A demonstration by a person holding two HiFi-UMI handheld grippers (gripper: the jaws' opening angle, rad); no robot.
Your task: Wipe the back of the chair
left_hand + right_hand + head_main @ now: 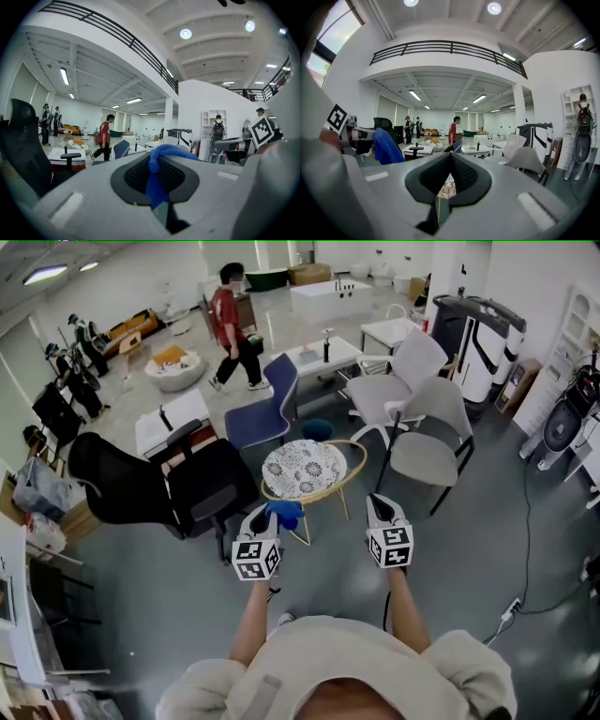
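Left tongs clenched on blue cloth, partly hidden; right tongs clenched, empty; black chair apart.

We wear a beige top. Our grey left gripper and right gripper carry black-and-white marker cubes.

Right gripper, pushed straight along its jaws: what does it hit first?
Likely the round table, seen just past the right gripper's shut jaws. Height is unclear, so it might pass over the tabletop.
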